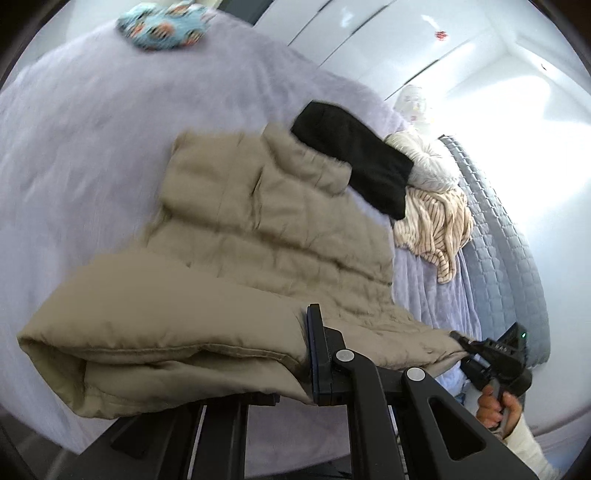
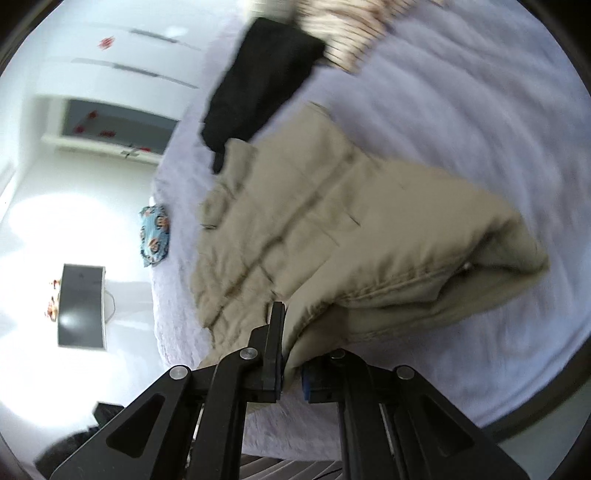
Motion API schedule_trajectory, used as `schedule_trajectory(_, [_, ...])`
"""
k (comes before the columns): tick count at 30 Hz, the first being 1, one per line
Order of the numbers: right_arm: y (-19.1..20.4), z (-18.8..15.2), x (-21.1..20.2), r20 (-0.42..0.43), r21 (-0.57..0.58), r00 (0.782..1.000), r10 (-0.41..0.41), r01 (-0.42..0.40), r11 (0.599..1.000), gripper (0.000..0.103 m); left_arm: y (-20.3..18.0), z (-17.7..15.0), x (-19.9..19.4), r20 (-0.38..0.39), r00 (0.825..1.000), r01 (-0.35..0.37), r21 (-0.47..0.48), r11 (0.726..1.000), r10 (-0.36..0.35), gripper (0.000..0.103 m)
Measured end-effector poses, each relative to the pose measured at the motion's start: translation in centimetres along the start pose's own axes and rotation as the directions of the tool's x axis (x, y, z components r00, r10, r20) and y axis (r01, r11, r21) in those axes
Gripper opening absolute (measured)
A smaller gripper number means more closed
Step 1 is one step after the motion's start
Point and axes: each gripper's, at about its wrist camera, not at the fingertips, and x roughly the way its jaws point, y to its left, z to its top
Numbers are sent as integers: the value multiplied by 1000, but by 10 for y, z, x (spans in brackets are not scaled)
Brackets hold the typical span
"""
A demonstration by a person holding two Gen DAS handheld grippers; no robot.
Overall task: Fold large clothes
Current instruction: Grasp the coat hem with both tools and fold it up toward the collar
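In the left wrist view, a tan padded jacket (image 1: 258, 236) is seen spread across a lavender bed cover (image 1: 74, 147), its near hem lifted off the cover. The left gripper (image 1: 314, 365) is closed on that hem: one black finger with a blue pad is pressed against the fabric, and the other finger is hidden under the cloth. At the lower right, the right gripper (image 1: 461, 339) is seen clamped on another point of the same hem, held by a hand (image 1: 495, 410) in a pale sleeve. A black garment (image 1: 354, 155) lies across the jacket's far end, touching it, and beyond that a white fluffy item (image 1: 424, 158) and a striped cloth (image 1: 432, 229) are heaped near the bed's edge. A blue patterned pillow (image 1: 162, 26) rests at the far end of the bed. In the right wrist view, the right gripper (image 2: 291, 373) is shown with jaws narrow and a fold of the jacket (image 2: 314, 229) pinched between its blue pads. The jacket stretches away from the fingers over the bed cover (image 2: 461, 110), blurred, with the black garment (image 2: 258, 81) at its far end and the striped cloth (image 2: 354, 37) beside that. The pillow (image 2: 155, 236) sits at the bed's left edge.
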Motion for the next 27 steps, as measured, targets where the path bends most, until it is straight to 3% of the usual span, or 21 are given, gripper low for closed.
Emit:
schedule_trajectory(6, [49, 61, 17, 9, -98, 999, 40, -39, 994, 8, -31, 66, 6, 58, 997, -50, 61, 997, 47, 12])
schedule_trajectory(11, [81, 124, 49, -37, -165, 998, 49, -55, 985, 8, -50, 124, 35, 71, 988, -145, 125, 981, 137, 12])
schedule_trajectory(18, [101, 196, 126, -109, -228, 994, -13, -12, 974, 8, -22, 184, 112, 62, 963, -268, 79, 960, 263, 12])
schedule_trajectory(27, [66, 242, 233, -111, -136, 990, -81, 66, 989, 8, 36, 223, 224, -1, 944, -331, 48, 943, 331, 12])
